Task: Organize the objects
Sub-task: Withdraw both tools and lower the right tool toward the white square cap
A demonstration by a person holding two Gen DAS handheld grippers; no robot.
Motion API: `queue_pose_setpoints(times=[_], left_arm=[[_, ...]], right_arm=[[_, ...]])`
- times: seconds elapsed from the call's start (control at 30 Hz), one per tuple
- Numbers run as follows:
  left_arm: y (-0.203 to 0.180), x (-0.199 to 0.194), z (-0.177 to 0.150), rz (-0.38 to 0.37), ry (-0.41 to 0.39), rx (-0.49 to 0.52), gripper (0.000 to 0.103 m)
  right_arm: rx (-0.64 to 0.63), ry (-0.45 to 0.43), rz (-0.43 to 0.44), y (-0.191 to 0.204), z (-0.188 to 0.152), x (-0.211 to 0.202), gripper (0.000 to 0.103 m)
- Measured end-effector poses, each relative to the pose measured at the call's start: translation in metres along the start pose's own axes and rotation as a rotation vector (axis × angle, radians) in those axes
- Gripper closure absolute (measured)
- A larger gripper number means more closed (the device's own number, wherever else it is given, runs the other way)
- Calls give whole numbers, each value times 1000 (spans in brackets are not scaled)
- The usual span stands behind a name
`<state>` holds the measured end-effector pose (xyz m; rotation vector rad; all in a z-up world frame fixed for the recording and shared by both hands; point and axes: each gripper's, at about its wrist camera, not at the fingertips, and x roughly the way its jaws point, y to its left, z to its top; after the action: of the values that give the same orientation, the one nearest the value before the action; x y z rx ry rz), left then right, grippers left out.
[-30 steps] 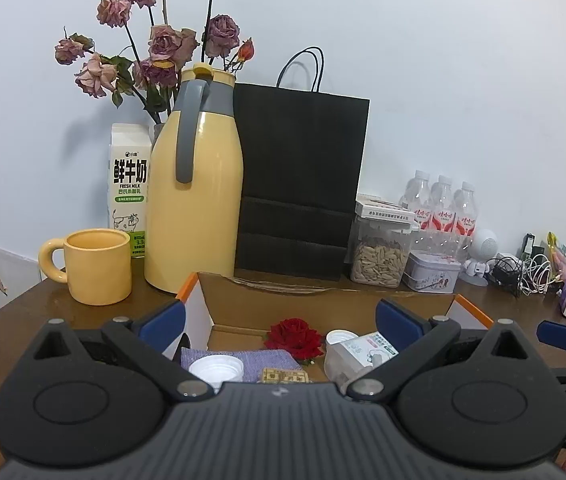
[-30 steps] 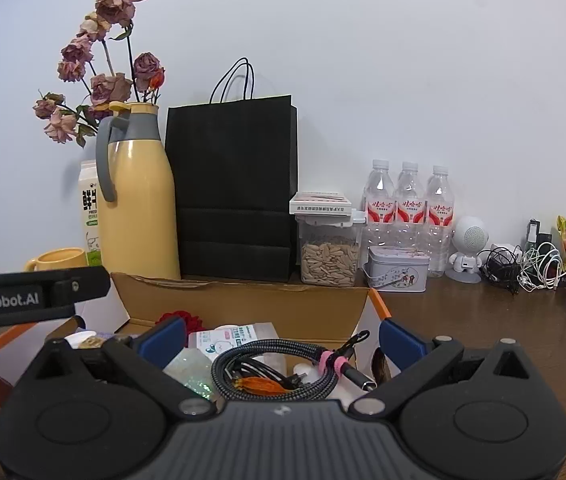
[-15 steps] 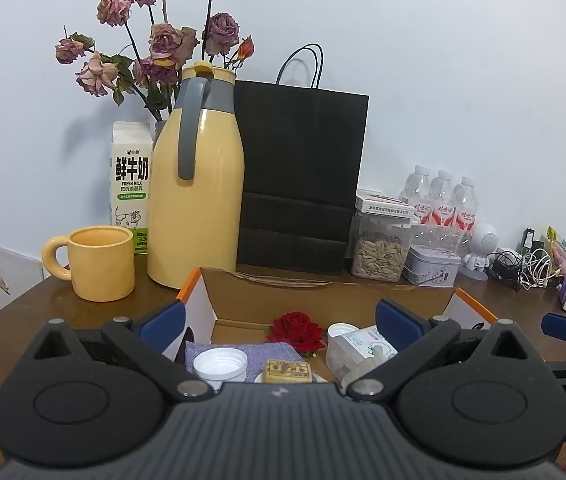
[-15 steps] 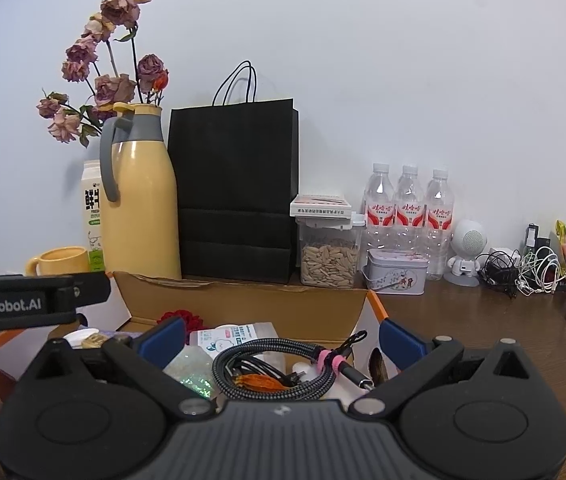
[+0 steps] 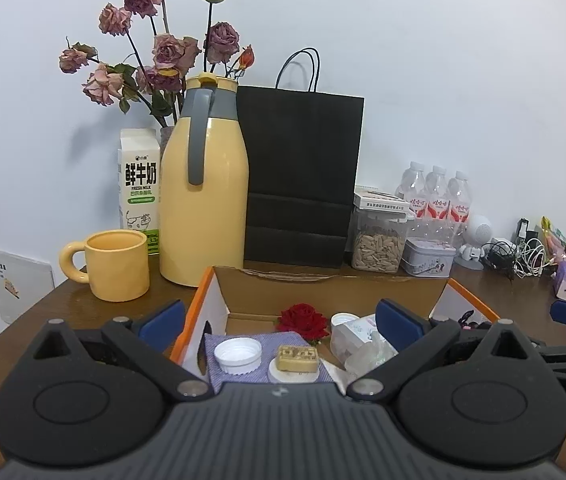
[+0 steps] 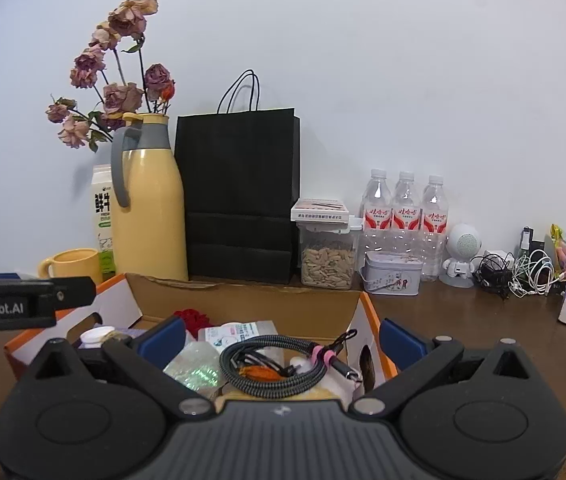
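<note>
The box [image 5: 335, 292] sits open on the table [image 5: 63, 320], holding a red rose [image 5: 303, 318], a white cap [image 5: 238, 355] on a purple cloth [image 5: 243, 338], a small yellow block [image 5: 297, 358] and, toward its right end, a coiled cable [image 6: 275, 364]. Above it, the left gripper [image 5: 281, 316] and right gripper [image 6: 283, 330] both hang with fingers spread wide, empty. Behind the box stand a yellow mug [image 5: 117, 266], a flask [image 5: 205, 200] and a black bag [image 5: 301, 176].

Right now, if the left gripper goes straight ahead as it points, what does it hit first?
Probably the red rose in the cardboard box, centred between the open left gripper fingers. Depth is unclear; above it, the box's back wall comes next.
</note>
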<state>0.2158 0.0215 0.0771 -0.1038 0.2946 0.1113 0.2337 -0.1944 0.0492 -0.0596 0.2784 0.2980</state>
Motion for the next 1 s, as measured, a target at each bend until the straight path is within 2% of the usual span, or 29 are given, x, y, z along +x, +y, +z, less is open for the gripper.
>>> queue_pose_setpoints(times=[0.37,0.73,0.77,0.83,0.9,1.0], left_arm=[[12,-34,-3,8,40,21,0],[36,-52,-27,26,150,43,0],[38,-53,-30,29,160,44,0],[44,-55,-35,33,178,43,0],[49,-57,-40,39,193,40,0],[57,-62,-46,47,208,30,0]], right_arm=[[-18,49,46,8,-4,-35,0],[-61,242,169,35,-43,-39,0],[-78,263,188,40,-49,-39,1],[-98,295,211,49,-56,-35,17],[-113,329,230,58,-62,-31,26],[-118,357,253,66,-65,-26,35]])
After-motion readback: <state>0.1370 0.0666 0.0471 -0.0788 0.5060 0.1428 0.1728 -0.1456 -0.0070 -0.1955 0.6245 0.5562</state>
